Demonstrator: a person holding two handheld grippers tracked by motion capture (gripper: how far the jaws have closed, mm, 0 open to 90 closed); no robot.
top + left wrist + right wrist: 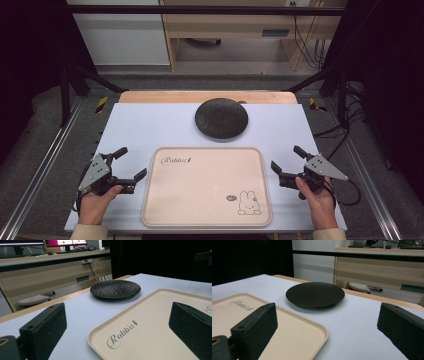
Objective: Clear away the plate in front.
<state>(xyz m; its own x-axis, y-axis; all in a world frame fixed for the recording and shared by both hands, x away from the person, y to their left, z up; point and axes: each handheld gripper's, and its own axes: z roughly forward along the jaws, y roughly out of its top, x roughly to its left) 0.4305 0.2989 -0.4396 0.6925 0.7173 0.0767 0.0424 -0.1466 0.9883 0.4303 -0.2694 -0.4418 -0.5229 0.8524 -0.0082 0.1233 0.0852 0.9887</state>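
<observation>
Worktop (150, 125) from the high view first: I see the beige tray (207, 186) lying flat near me, printed with "Rabbit" at its 10 o'clock corner and a small rabbit at its 5 o'clock corner. The black plate (221, 118) sits just beyond the tray's far edge, at 12 o'clock from it, apart from it. My left hand-held gripper (131, 163) rests at the tray's 9 o'clock, jaws spread wide and holding nothing; my right hand-held gripper (287, 161) is at the tray's 3 o'clock, likewise spread and empty.

Left gripper view: both black jaws stand far apart with nothing between them. The tray's lettered corner (150, 332) lies under the right-hand jaw, and the plate (115, 289) rests on the worktop beyond, at 12 o'clock.

Right gripper view: jaws are again wide apart, empty. The tray (294, 337) runs off toward 9 o'clock, and the plate (315, 294) sits ahead at 12 o'clock.
</observation>
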